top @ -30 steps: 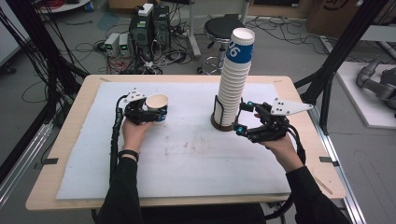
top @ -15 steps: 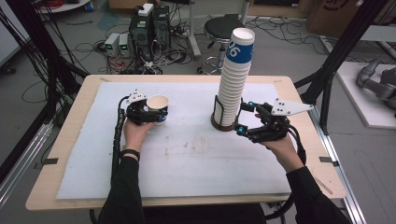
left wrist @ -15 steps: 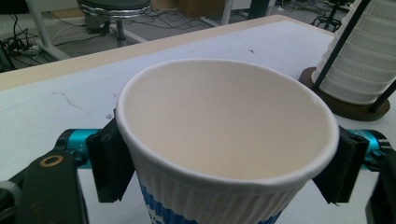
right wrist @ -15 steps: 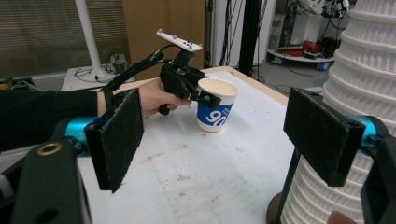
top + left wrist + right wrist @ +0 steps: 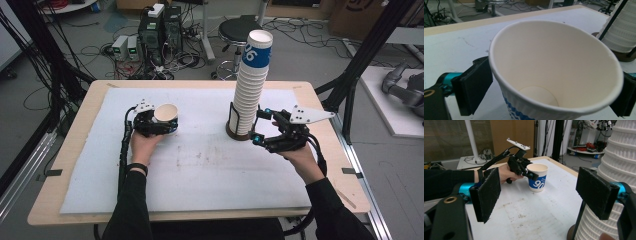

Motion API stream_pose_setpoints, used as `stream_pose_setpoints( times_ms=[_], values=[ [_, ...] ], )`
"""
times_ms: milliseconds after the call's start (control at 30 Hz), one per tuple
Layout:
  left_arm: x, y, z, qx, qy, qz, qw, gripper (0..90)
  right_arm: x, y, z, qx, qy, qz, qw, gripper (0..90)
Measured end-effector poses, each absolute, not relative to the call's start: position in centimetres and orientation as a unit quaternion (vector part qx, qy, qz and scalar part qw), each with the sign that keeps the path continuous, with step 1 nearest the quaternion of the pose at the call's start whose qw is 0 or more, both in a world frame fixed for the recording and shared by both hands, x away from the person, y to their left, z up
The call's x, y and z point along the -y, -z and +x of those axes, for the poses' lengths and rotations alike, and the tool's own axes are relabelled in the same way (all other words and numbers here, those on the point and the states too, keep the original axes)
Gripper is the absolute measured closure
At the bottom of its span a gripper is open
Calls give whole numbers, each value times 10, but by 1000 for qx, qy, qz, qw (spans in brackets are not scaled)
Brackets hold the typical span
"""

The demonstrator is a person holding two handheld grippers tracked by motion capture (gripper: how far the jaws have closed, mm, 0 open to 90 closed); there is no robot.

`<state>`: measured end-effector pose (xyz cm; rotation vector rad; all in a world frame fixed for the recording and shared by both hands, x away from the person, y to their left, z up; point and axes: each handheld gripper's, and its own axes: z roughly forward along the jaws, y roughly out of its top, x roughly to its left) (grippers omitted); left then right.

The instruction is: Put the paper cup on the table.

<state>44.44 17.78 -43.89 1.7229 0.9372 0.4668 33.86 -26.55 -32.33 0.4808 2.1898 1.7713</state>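
A white paper cup with blue print stands upright on the white mat. My left gripper reaches around it. Its jaws have just been opening, and the cup sits between the two pads without being squeezed. In the right gripper view the cup rests on the mat with the left gripper at its rim. A tall stack of paper cups rises from a brown base. My right gripper stands open just right of the stack's foot, with nothing between its jaws.
The white mat covers most of the wooden table. Behind the far edge are a black stool, computer boxes and cables on the floor. Black frame poles stand at the right.
The left gripper's jaws have spread apart around the cup, which stays in its place on the mat. The right hand and the stack have not moved.
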Motion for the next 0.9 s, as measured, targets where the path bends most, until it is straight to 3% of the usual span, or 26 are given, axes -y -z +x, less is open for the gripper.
stream_pose_setpoints(
  times_ms=[233,900],
  values=[
    [-174,436,441,-386,-195,734,524,17,266,323,338,-758,-614,167,140,203],
    [-202,422,414,-406,-196,745,492,17,267,323,338,-753,-621,167,138,190]
  ],
)
